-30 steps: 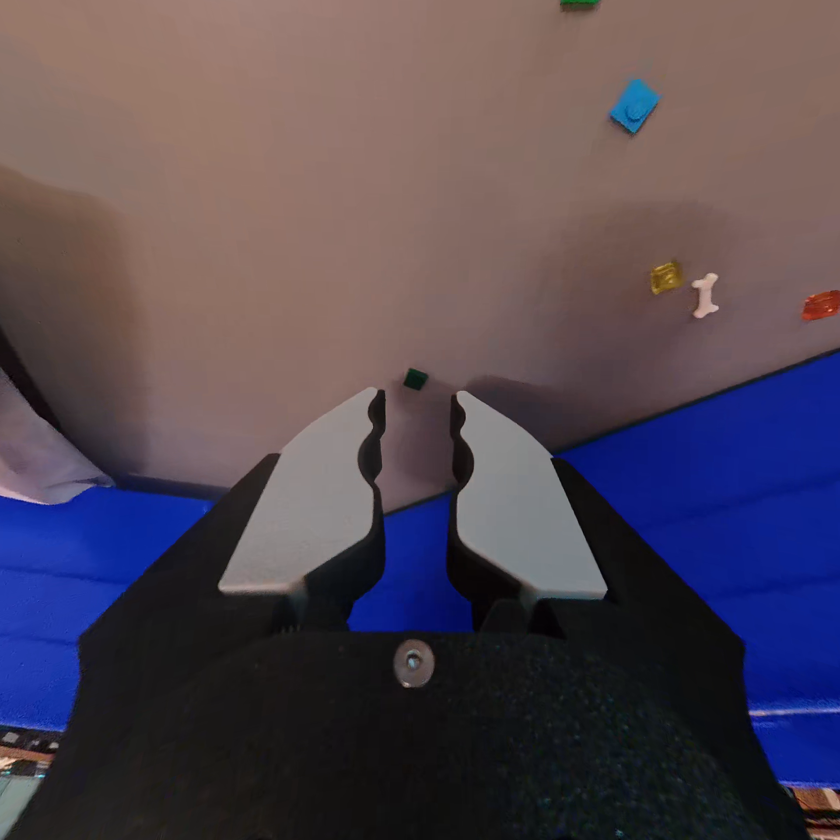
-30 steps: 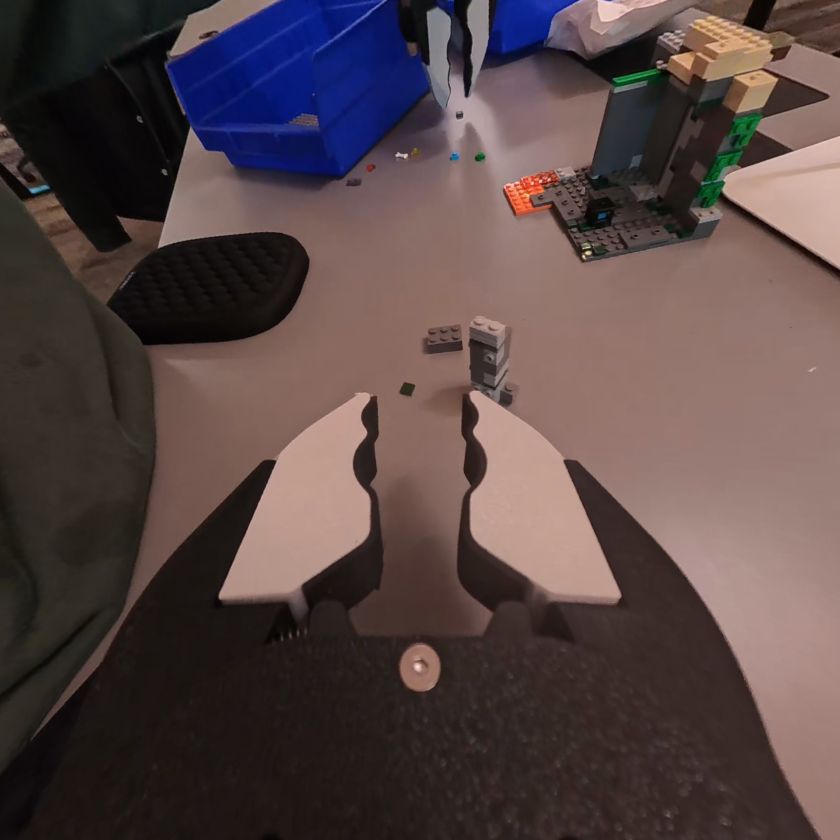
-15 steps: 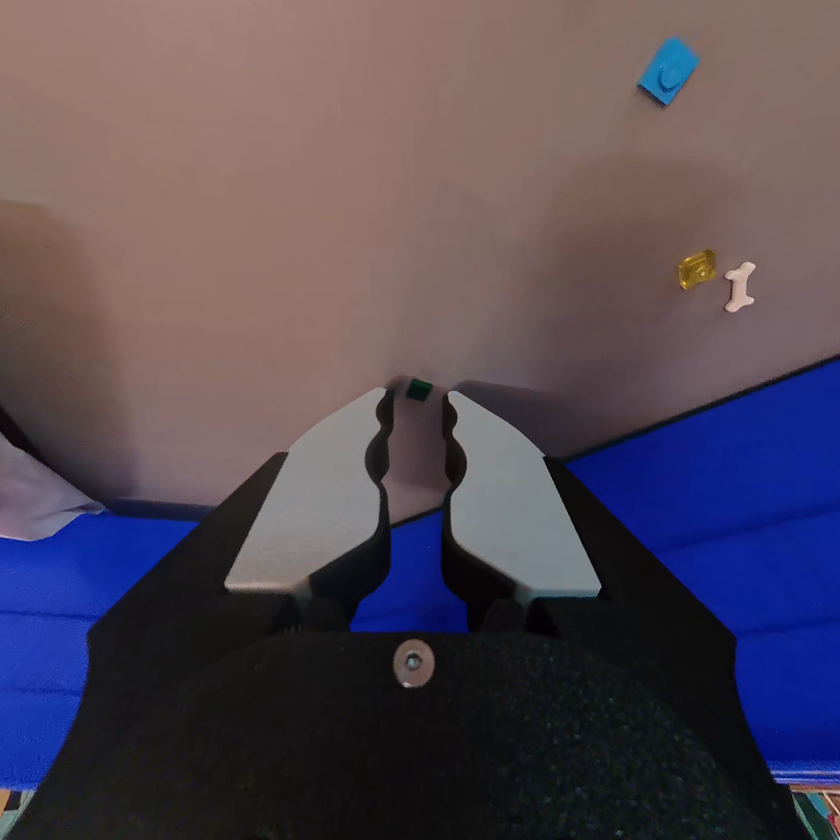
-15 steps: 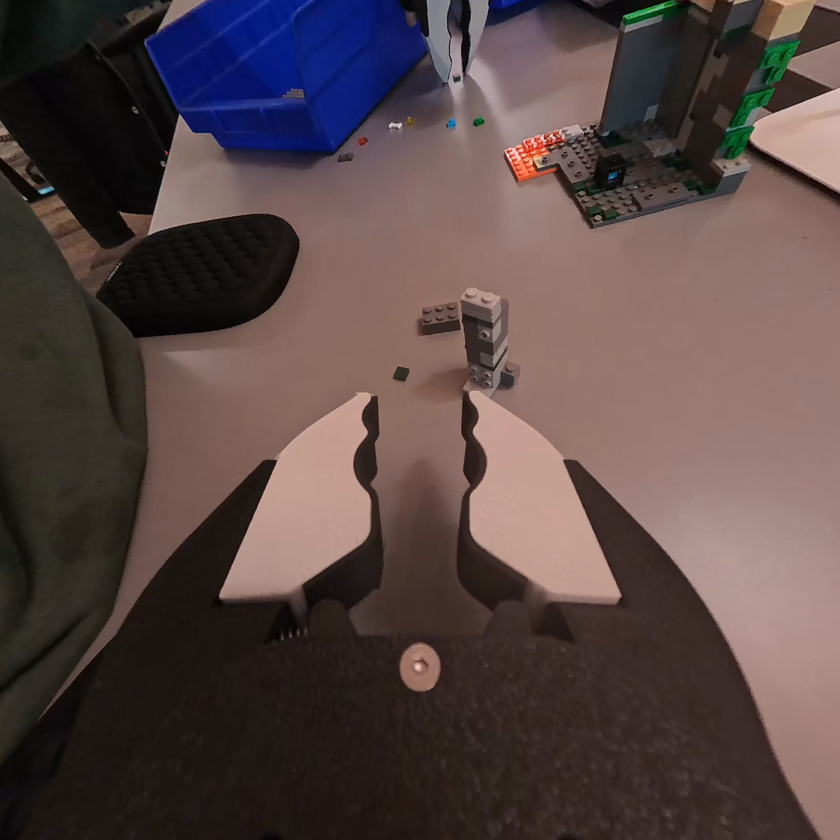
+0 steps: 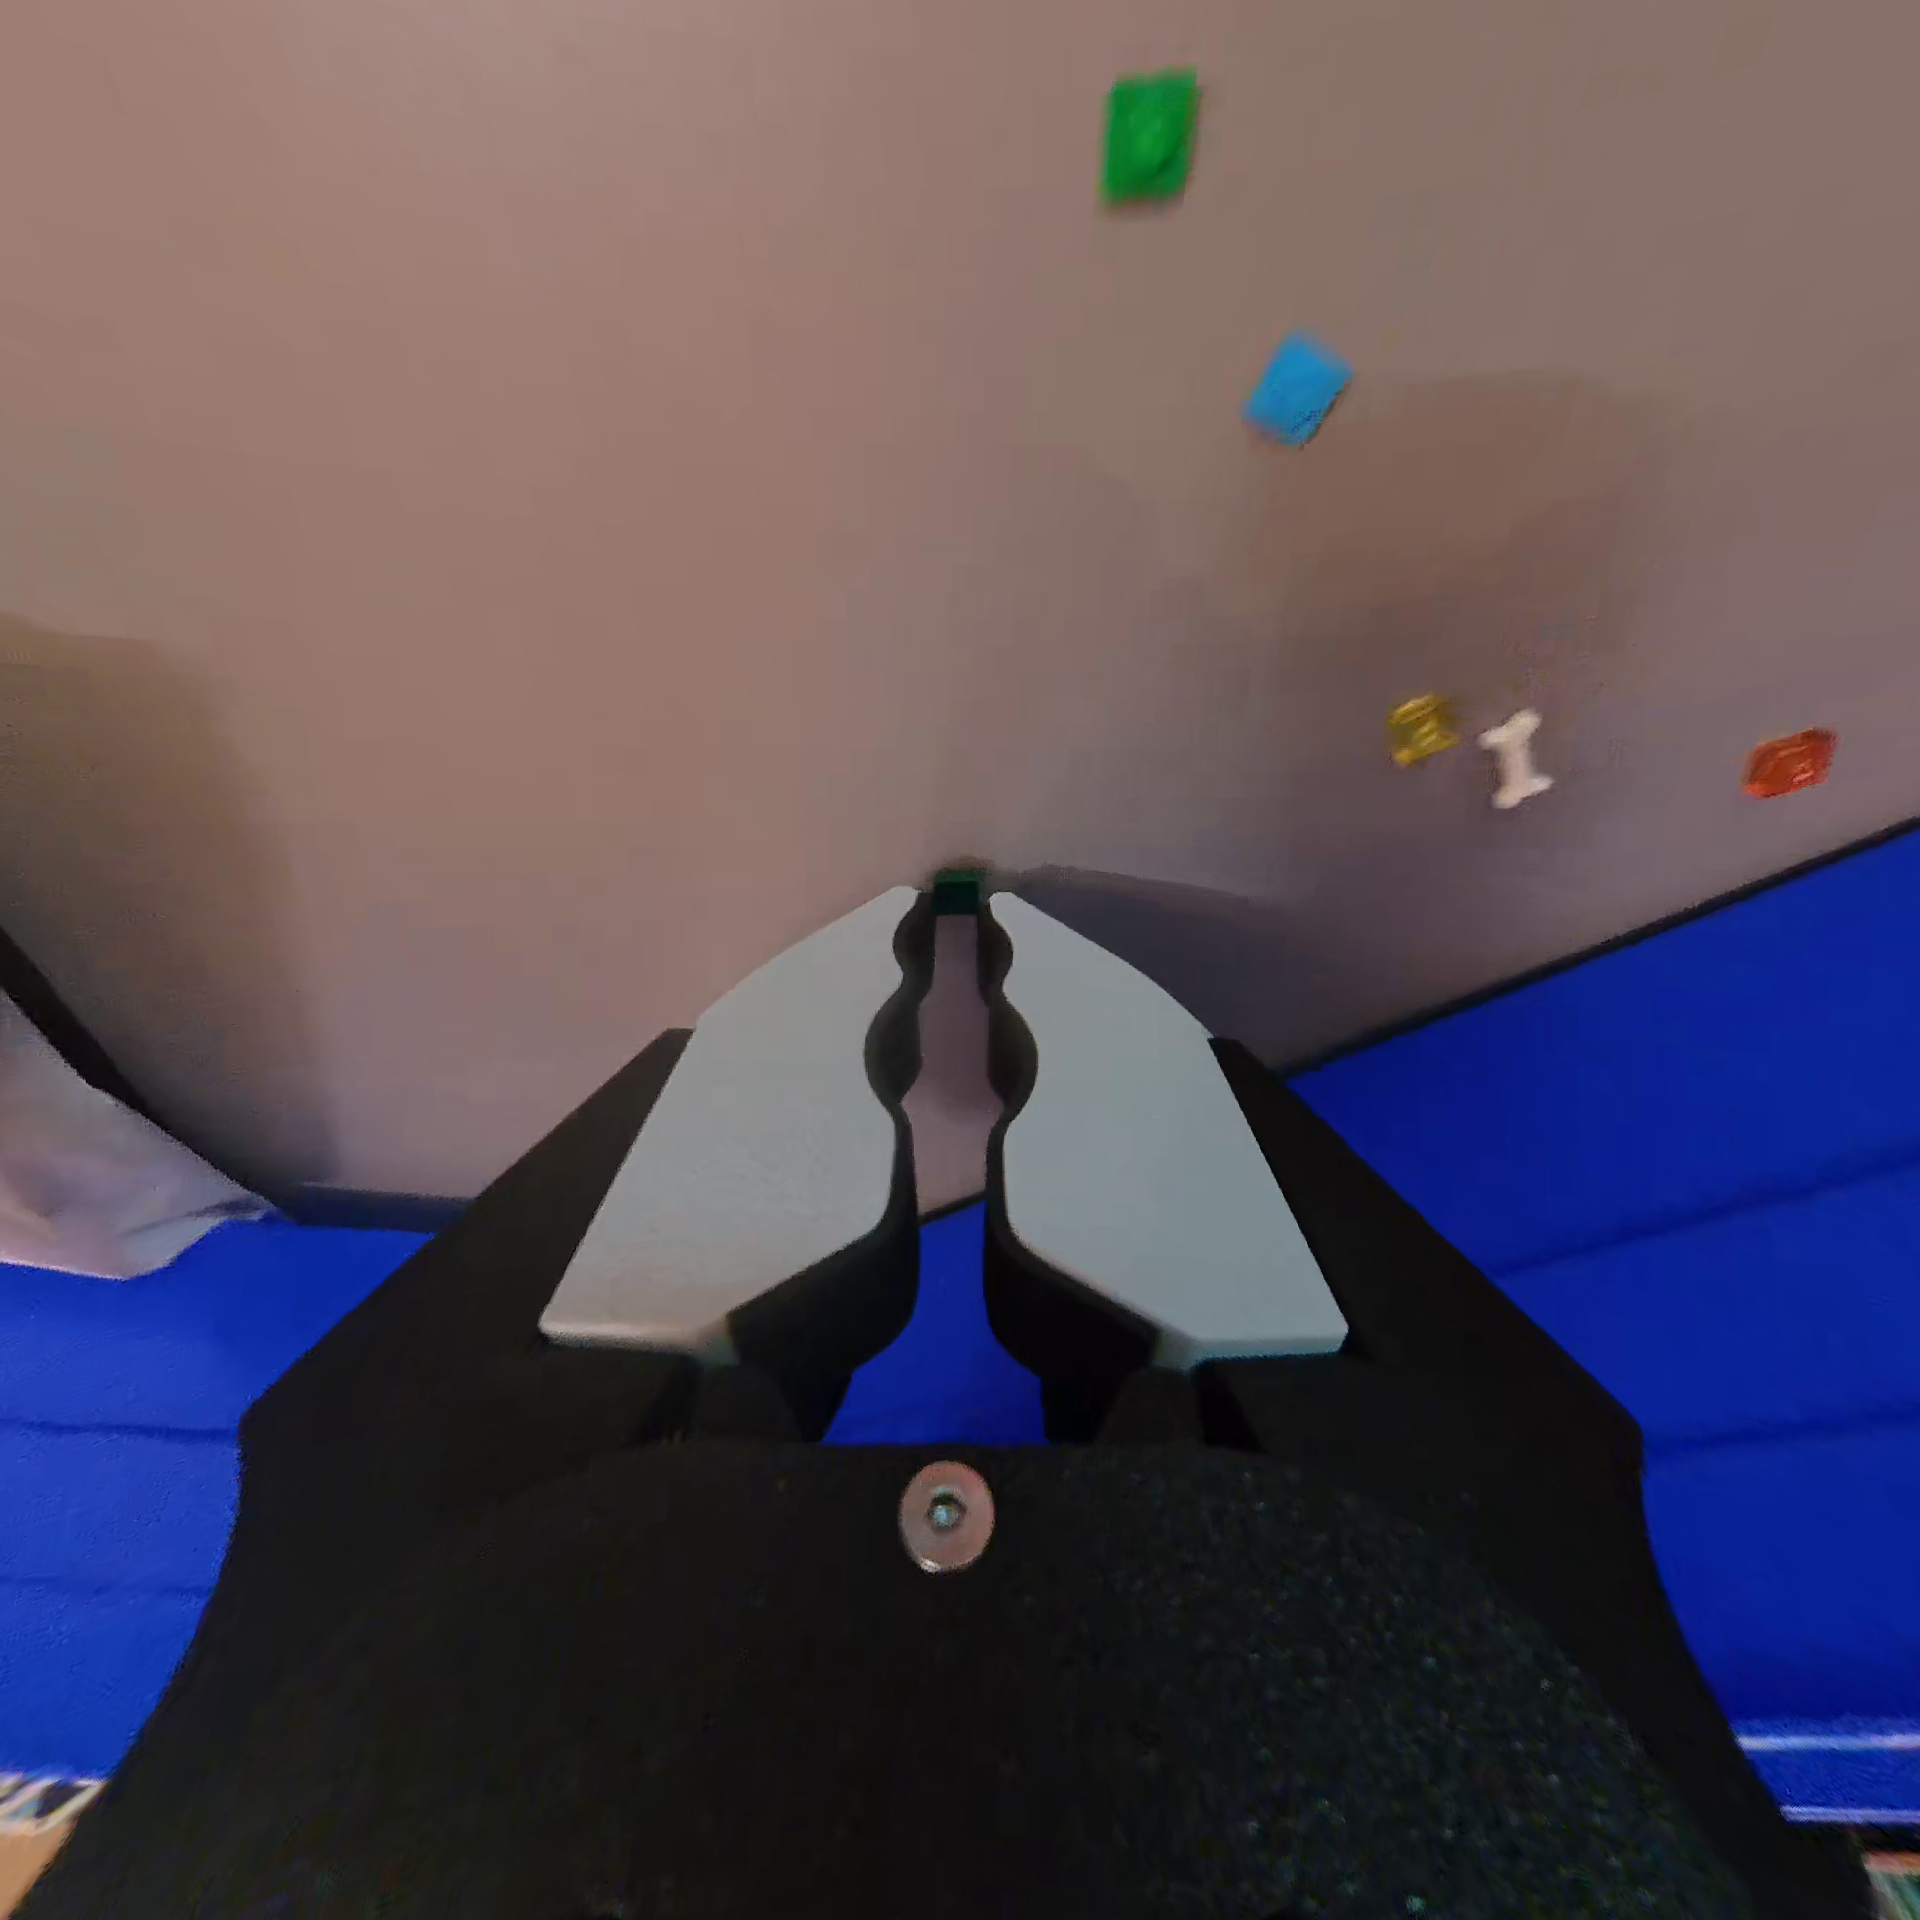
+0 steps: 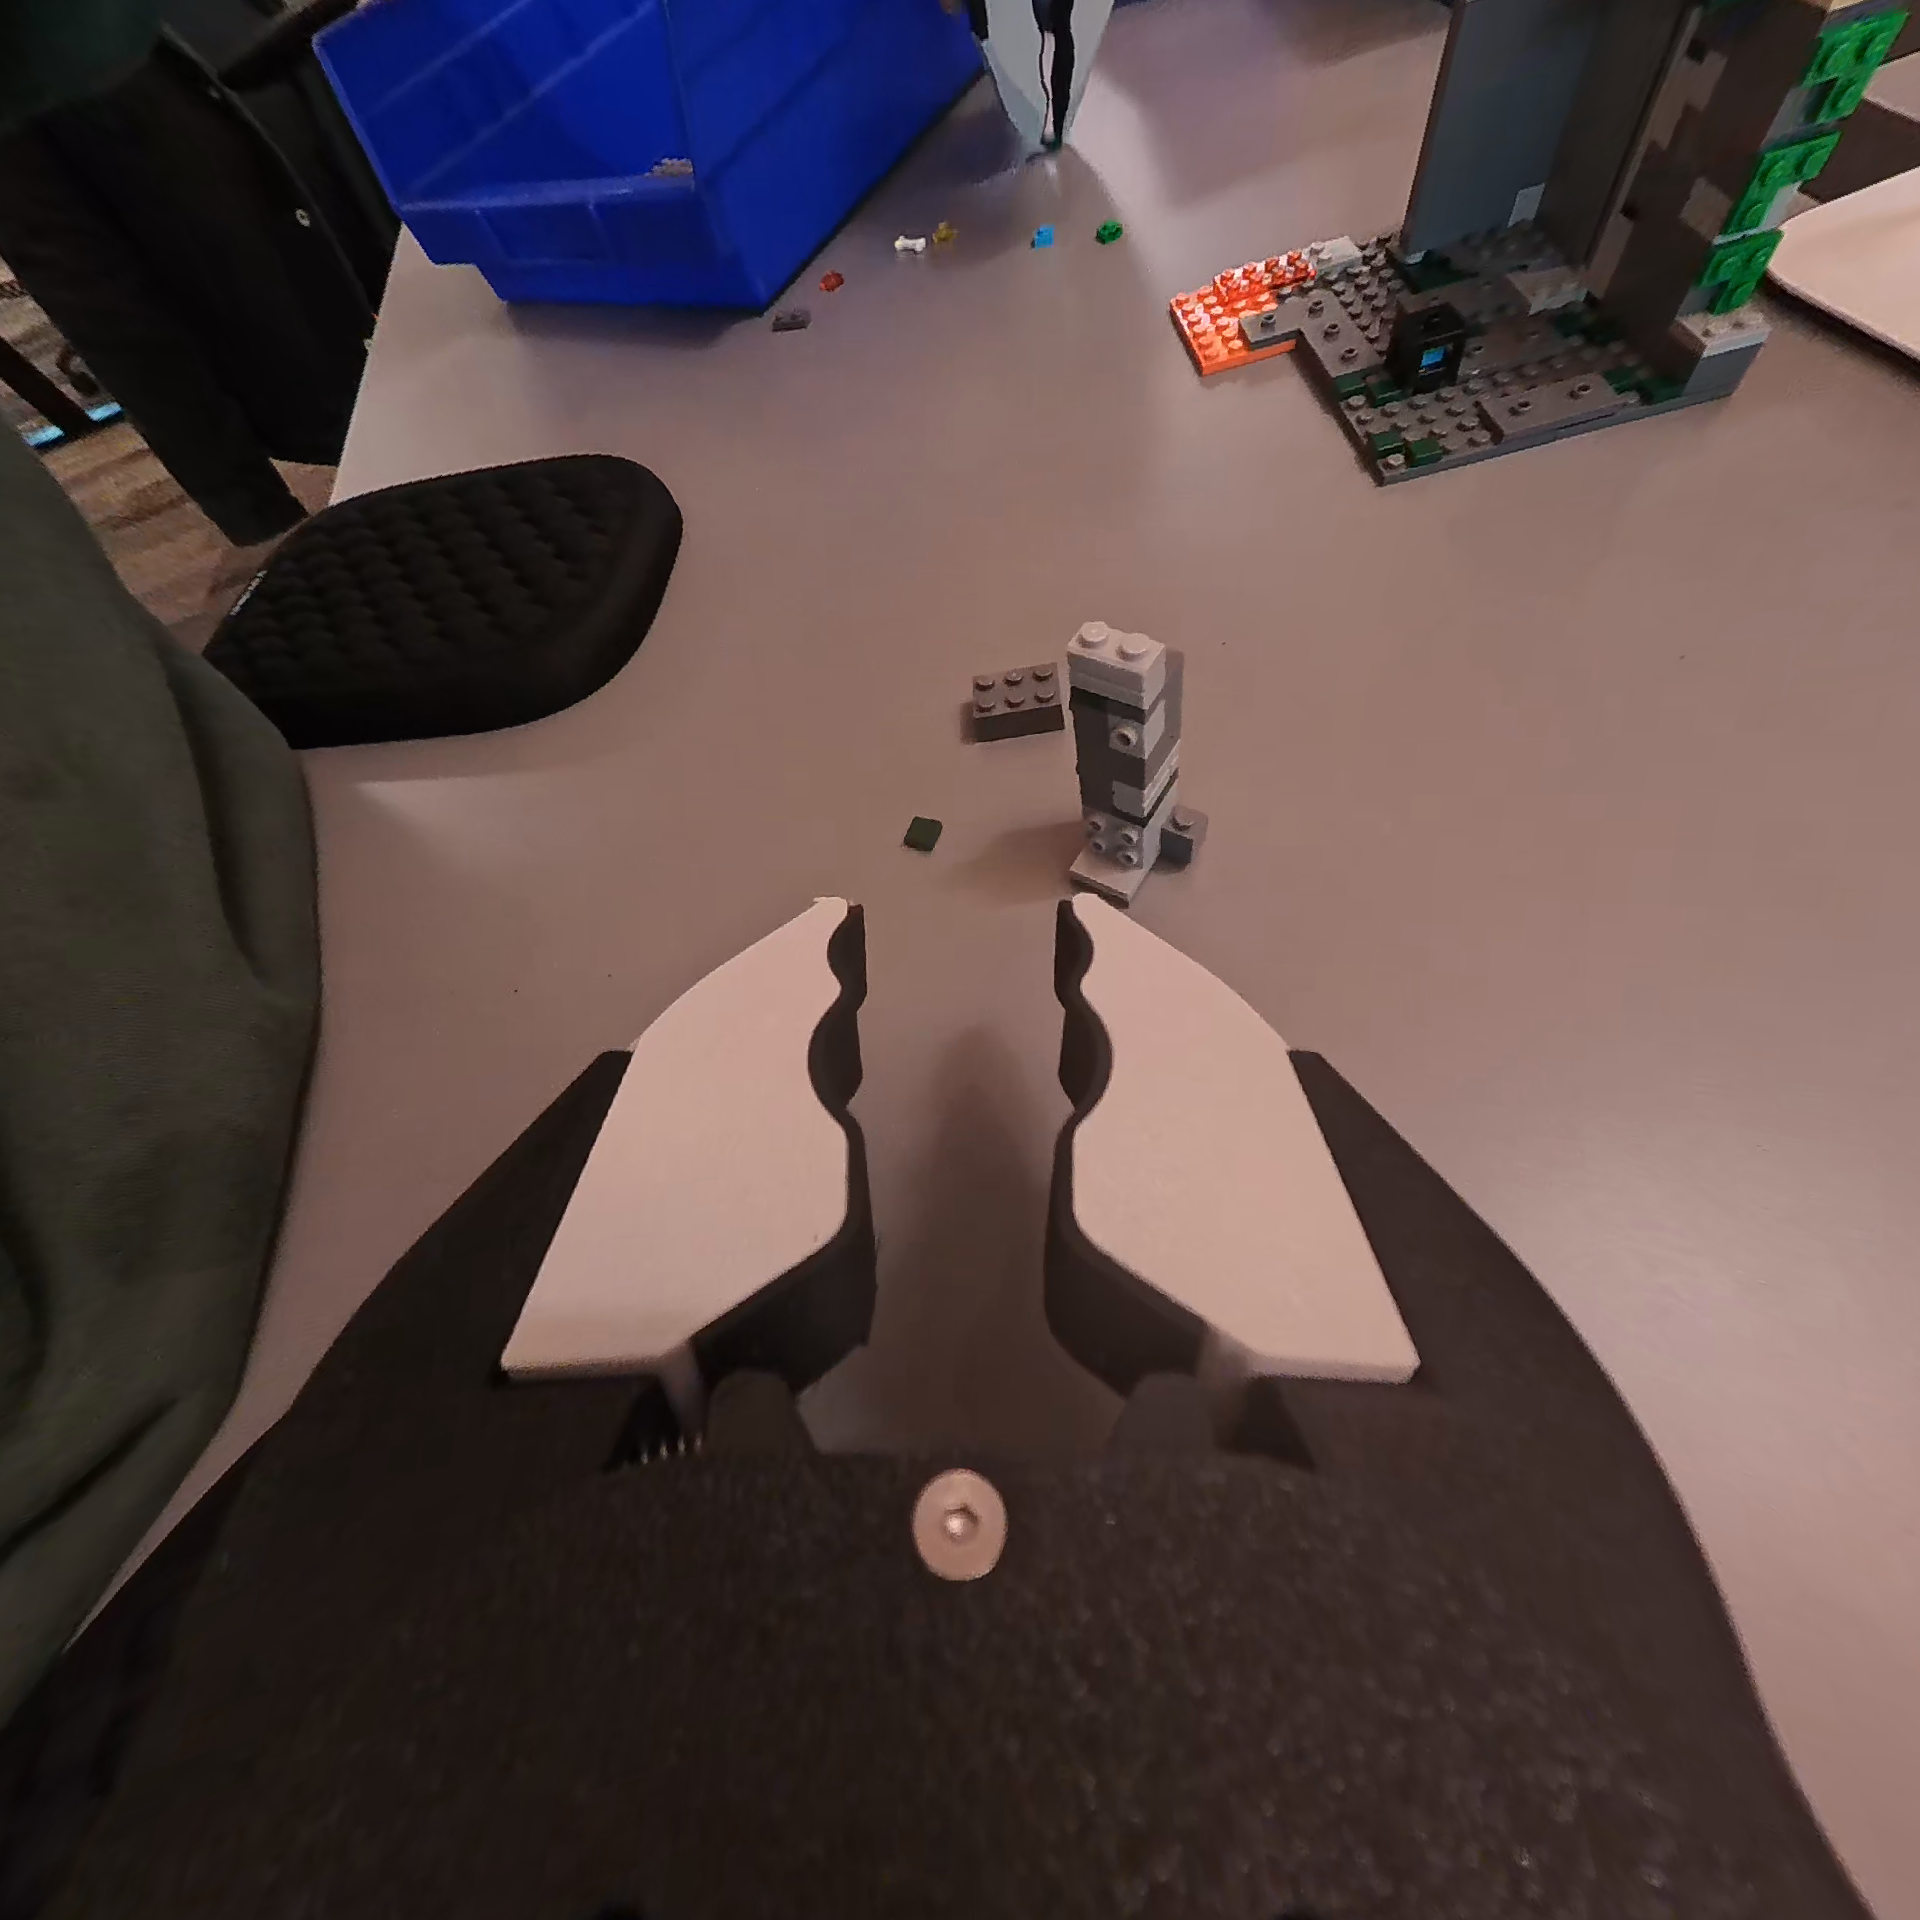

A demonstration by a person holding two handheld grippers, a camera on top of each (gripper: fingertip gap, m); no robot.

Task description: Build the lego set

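Between left gripper [image 5: 957,906] jaws, pinched: dark green piece [image 5: 957,891].

Dim, warm indoor lighting on both views. Soft, smeared motion blur across the left wrist view, loose bricks fuzzy. Sharper on the right wrist view, with soft shadows falling on the tabletop [image 6: 1351,935]. Wide-angle bending toward the picture edges. No glare.

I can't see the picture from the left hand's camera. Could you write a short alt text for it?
The left gripper pinches a tiny dark green piece at its fingertips, low over a grey table. Small loose pieces lie to the right: green, blue, yellow, a white bone and red, beside a blue bin.
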